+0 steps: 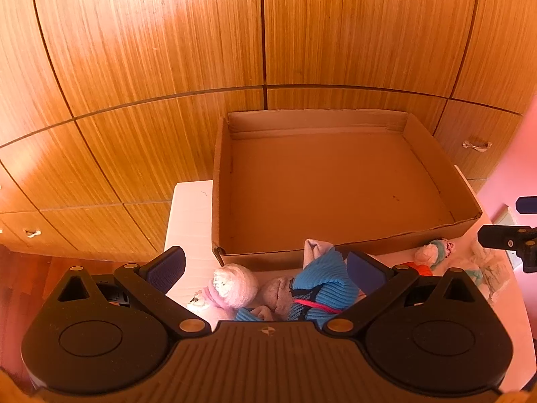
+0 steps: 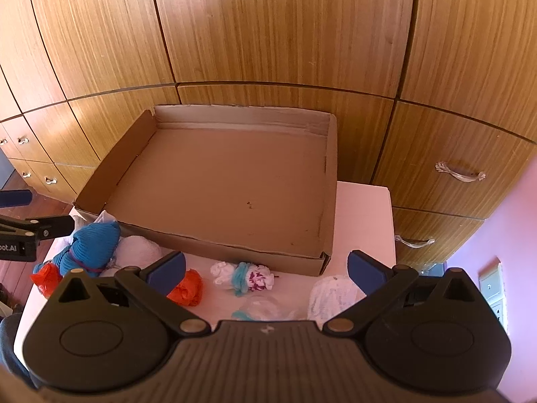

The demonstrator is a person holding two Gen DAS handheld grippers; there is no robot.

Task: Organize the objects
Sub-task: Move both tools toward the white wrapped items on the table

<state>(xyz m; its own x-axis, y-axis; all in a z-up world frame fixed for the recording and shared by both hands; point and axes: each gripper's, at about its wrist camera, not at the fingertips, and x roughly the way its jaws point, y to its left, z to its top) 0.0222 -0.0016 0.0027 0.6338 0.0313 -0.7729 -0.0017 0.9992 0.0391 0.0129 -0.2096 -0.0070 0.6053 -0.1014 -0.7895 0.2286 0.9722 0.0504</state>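
A shallow cardboard box sits empty on a white table against wooden cabinets. In the left wrist view my left gripper is open, above a blue knit sock bundle, a pink-white sock ball and a grey sock in front of the box. In the right wrist view my right gripper is open, above a white-teal-purple sock roll, an orange sock and a white bundle. The blue bundle lies at the left.
Wooden cabinet doors and drawers with metal handles stand right behind the table. A pink wall with a socket plate is at the right. A red sock lies at the table's left front. The other gripper shows at each view's edge.
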